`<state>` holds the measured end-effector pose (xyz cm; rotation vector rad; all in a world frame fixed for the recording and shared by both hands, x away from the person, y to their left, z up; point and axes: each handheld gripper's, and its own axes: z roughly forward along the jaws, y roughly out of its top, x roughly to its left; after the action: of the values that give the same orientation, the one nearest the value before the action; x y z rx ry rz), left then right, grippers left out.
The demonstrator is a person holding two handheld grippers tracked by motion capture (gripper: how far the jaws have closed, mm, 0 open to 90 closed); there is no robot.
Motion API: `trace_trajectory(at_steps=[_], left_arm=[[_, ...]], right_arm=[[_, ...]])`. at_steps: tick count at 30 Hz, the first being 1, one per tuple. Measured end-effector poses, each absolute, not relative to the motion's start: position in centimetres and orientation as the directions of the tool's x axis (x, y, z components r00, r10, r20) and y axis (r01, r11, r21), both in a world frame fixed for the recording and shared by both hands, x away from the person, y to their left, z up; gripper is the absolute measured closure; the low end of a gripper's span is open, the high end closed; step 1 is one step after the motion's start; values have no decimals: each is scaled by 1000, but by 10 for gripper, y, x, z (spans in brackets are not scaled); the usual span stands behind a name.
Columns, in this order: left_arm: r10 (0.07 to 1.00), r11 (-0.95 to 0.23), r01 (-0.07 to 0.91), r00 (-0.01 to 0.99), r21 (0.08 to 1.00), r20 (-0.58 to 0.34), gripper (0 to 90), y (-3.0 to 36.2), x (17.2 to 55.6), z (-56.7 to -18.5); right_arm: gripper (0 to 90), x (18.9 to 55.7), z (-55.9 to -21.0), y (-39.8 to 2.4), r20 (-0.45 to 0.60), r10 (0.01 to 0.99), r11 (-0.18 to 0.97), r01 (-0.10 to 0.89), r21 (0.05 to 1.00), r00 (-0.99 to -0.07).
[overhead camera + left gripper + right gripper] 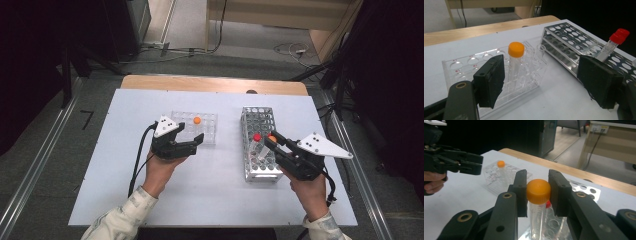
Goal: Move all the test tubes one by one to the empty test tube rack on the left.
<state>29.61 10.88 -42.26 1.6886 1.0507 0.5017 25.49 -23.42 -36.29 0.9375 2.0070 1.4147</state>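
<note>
Even overhead light falls on the matte white rectangular tabletop (210, 195), with only faint shadows; the room beyond goes black at both sides. The shiny perforated metal tube rack (574, 40) throws pale glare. The blocky black rubber-padded near jaws blur softly in both gripper views.

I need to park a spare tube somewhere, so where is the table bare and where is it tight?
Bare: the white table in front of the clear rack and metal rack, and the strip behind them. Tight: the gap between the racks, beside the left claw.
</note>
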Motion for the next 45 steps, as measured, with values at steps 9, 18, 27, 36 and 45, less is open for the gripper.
trace_trajectory(at_steps=[9,18,27,36,45], left_arm=[[825,-93,391,545,916,-150,231,104,291,-421],[810,-97,385,566,918,-152,233,99,287,-420],[801,-115,380,582,918,-140,253,95,284,-420],[777,-150,367,618,918,-120,344,88,281,-422],[758,-170,352,644,921,-106,486,86,280,-422]], right_arm=[[674,266,-370,-207,-7,740,241,254,937,-673],[674,280,-373,-173,-5,706,263,255,931,-708],[674,297,-382,-137,2,684,287,272,918,-729],[674,307,-389,-111,20,670,290,287,913,-742],[674,308,-394,-93,32,649,295,289,911,-760]])
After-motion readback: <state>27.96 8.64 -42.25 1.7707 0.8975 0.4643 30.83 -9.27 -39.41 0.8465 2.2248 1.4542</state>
